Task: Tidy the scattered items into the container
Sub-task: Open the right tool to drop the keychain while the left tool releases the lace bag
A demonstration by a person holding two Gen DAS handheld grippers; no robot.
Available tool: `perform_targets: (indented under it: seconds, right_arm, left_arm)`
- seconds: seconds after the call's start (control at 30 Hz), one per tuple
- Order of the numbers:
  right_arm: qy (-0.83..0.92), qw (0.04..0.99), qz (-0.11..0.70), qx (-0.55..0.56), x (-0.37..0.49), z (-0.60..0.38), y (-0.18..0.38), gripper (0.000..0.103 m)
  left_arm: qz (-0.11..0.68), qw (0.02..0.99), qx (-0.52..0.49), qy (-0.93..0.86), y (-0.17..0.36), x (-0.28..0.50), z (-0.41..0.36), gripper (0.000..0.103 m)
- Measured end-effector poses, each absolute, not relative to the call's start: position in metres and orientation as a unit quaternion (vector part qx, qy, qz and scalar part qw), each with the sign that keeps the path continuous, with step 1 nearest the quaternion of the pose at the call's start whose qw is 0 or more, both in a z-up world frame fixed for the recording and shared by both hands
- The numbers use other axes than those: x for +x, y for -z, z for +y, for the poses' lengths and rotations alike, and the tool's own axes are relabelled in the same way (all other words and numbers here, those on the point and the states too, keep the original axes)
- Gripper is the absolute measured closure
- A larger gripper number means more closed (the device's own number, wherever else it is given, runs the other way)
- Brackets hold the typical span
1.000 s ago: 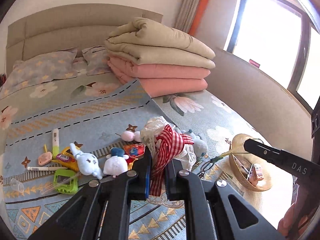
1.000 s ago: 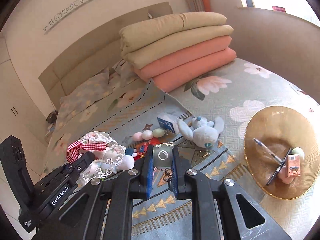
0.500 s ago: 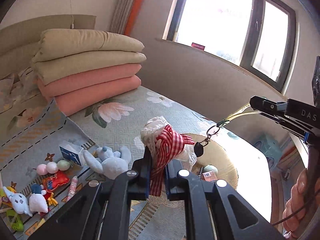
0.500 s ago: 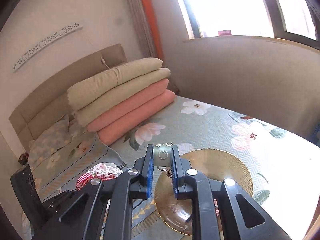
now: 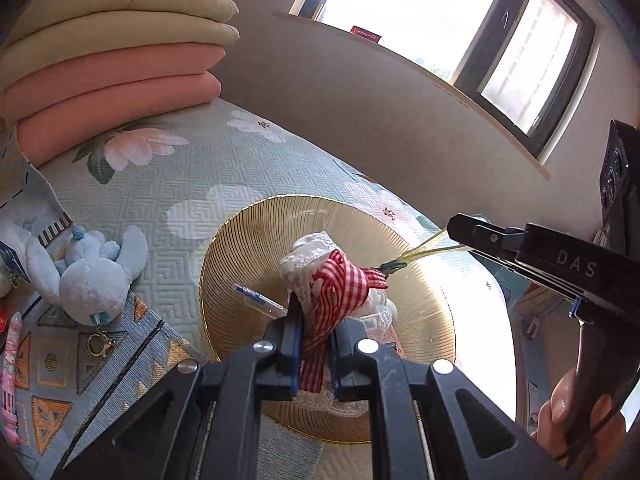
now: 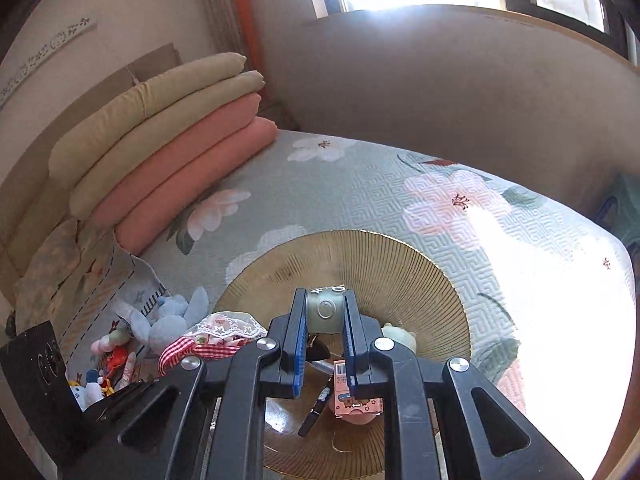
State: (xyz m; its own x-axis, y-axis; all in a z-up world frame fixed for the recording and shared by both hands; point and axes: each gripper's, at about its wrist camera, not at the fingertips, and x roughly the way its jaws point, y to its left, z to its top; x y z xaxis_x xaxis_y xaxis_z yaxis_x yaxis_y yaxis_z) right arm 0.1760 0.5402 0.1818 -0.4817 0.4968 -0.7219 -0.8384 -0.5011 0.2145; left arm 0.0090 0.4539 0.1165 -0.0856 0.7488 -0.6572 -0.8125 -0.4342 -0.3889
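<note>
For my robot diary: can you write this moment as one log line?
left gripper: shut on lace bundle | right gripper: shut on green keychain | both over gold dish

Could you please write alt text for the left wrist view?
The left tongs grip a lace bundle with a red checked ribbon over a gold bowl on a bed. A blue plush rabbit lies left; the right tongs enter from the right.

We are looking at a home bedroom. Folded quilts [image 5: 112, 60] are lying on a floral-covered bed [image 6: 360, 200] beside a window [image 5: 440, 12].
</note>
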Motion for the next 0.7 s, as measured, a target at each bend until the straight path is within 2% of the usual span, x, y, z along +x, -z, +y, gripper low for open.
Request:
perform_targets:
  seconds: [0.13, 0.2, 0.23, 0.3, 0.33, 0.37, 0.4, 0.5, 0.6, 0.7]
  right_arm:
    - [-0.799, 0.411, 0.298, -0.324, 0.175, 0.545, -0.161, 0.087]
    - [-0.791, 0.414, 0.304, -0.332, 0.175, 0.545, -0.156, 0.087]
    - [-0.787, 0.417, 0.306, -0.336, 0.175, 0.546, -0.154, 0.086]
    - [-0.780, 0.417, 0.312, -0.345, 0.175, 0.546, -0.153, 0.078]
    - [-0.778, 0.415, 0.317, -0.350, 0.174, 0.547, -0.153, 0.059]
    - [-0.778, 0.412, 0.320, -0.351, 0.174, 0.546, -0.154, 0.042]
    - [-0.779, 0.414, 0.319, -0.347, 0.175, 0.544, -0.157, 0.039]
    - [-0.786, 0.416, 0.313, -0.334, 0.175, 0.535, -0.170, 0.037]
    - [-0.794, 0.406, 0.312, -0.329, 0.168, 0.524, -0.179, 0.031]
    - [-0.804, 0.385, 0.311, -0.330, 0.155, 0.505, -0.182, 0.030]
  left_arm:
    - [0.044, 0.525, -0.436, -0.730, -0.097, 0.012, 0.459, 0.095]
    - [0.040, 0.518, -0.448, -0.727, -0.093, 0.010, 0.458, 0.085]
    - [0.036, 0.517, -0.456, -0.724, -0.092, 0.009, 0.458, 0.076]
    - [0.029, 0.510, -0.465, -0.723, -0.093, 0.008, 0.454, 0.053]
    - [0.024, 0.506, -0.466, -0.725, -0.094, 0.007, 0.451, 0.034]
    - [0.017, 0.507, -0.461, -0.728, -0.097, 0.007, 0.446, 0.032]
    - [0.011, 0.508, -0.455, -0.731, -0.101, 0.008, 0.441, 0.032]
    - [0.010, 0.500, -0.456, -0.736, -0.109, 0.006, 0.425, 0.032]
    - [0.013, 0.484, -0.454, -0.748, -0.116, 0.001, 0.398, 0.032]
    - [0.011, 0.453, -0.456, -0.766, -0.120, -0.009, 0.360, 0.032]
